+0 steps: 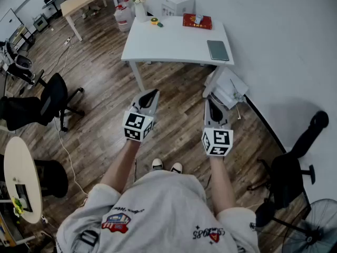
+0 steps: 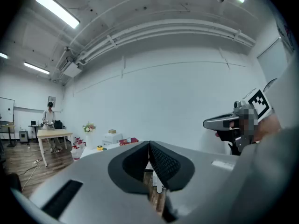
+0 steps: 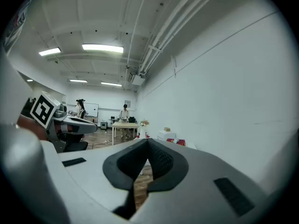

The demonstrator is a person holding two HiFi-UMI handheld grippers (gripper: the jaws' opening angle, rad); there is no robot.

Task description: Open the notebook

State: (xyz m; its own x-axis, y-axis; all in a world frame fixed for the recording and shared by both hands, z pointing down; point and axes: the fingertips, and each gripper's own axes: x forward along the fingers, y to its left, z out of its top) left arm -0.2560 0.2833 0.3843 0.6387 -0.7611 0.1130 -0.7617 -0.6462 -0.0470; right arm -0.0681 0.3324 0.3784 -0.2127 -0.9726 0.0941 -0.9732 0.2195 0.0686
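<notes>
A dark green notebook (image 1: 218, 50) lies closed near the right end of the white table (image 1: 174, 44), well ahead of me. My left gripper (image 1: 152, 93) is held out level over the wooden floor, short of the table, jaws together and empty. My right gripper (image 1: 210, 102) is beside it, also short of the table, with its jaws closed on nothing. In the left gripper view the left gripper (image 2: 149, 146) has its pads meeting, and the table's edge shows just beyond. The right gripper (image 3: 148, 143) looks the same in its own view.
On the table stand a red box (image 1: 197, 21), a yellow tape roll (image 1: 154, 20) and a vase of flowers (image 1: 139, 4). A white box (image 1: 177, 4) sits behind. Office chairs (image 1: 50, 99) are at left and right (image 1: 295, 162), and a fan (image 1: 313, 228) at lower right. People stand at a far table (image 3: 122, 123).
</notes>
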